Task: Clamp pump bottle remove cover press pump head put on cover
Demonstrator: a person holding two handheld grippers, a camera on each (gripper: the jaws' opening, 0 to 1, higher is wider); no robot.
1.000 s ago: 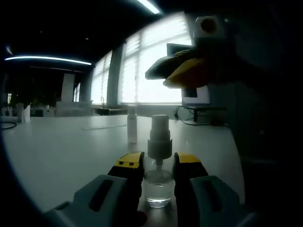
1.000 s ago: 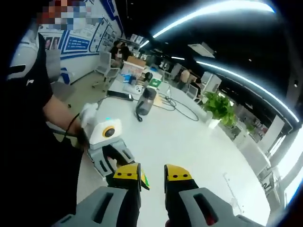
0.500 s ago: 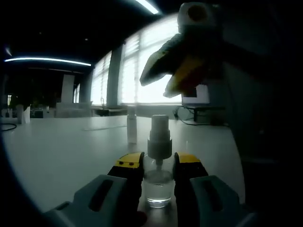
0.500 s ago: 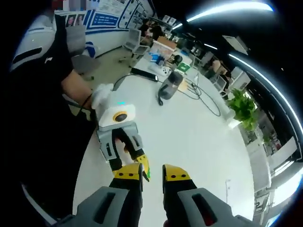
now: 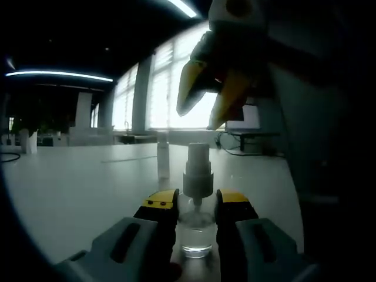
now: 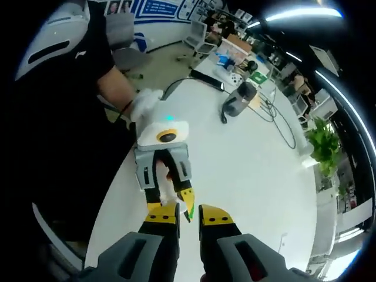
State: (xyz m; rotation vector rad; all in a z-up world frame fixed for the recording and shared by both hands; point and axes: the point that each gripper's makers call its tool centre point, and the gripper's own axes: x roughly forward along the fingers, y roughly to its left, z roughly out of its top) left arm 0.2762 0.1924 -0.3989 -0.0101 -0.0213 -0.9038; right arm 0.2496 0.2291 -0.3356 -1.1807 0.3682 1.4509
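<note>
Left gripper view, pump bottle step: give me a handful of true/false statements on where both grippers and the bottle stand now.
1. The left gripper is shut on the small clear plastic pump bottle with a white pump head. True.
2. The bottle lies on its side on the white table. False: it stands upright on the table between the jaws.
3. The right gripper hangs above the pump head, jaws pointing down. True.
4. The right gripper is pressing the pump head. False: there is a visible gap between its tips and the head.
5. A slim clear cap stands on the table behind the bottle. True.
6. The right gripper is carrying that cap. False: nothing shows between its jaws.
</note>
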